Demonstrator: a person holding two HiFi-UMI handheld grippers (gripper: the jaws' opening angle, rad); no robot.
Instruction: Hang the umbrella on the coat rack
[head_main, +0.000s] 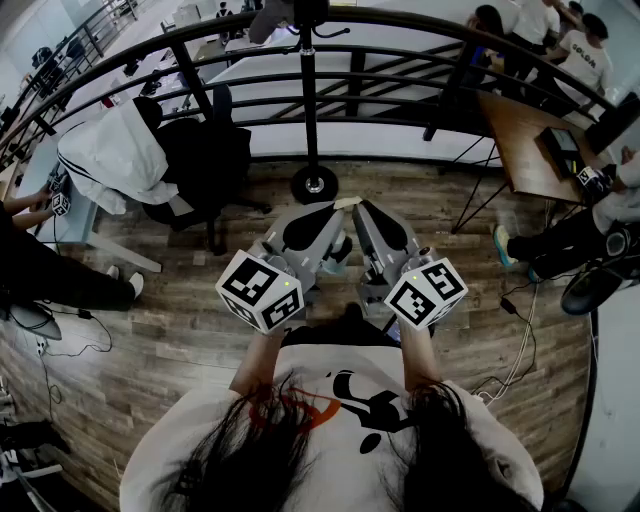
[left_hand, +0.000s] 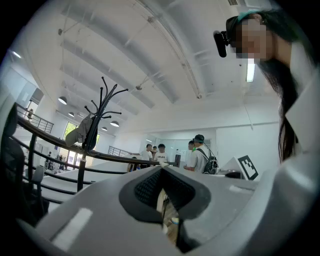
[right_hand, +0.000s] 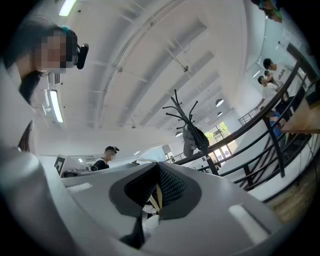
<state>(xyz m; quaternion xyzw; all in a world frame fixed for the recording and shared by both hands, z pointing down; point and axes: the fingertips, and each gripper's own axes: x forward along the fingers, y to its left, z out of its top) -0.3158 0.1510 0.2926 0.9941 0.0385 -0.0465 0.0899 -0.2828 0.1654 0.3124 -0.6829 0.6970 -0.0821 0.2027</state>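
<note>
My left gripper (head_main: 340, 208) and right gripper (head_main: 362, 208) sit side by side in front of me, tips close together. Straight ahead of them stands the coat rack (head_main: 310, 100), its base on the floor (head_main: 180, 330), just this side of the railing (head_main: 420, 85). Left of the rack: a chair (head_main: 205, 165) w/ a jacket (head_main: 115, 150) draped over it. Far right, nr the railing: a desk (head_main: 525, 140) (a seated person (head_main: 575, 240) just beside it). A bundle (left_hand: 82, 131) hangs high on the rack. More people (head_main: 585, 50) beyond the railing, top right.

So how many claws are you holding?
2. The left claw is in the middle, and the right claw is right beside it. Both are shut and point toward the coat rack. Neither is hidden.
</note>
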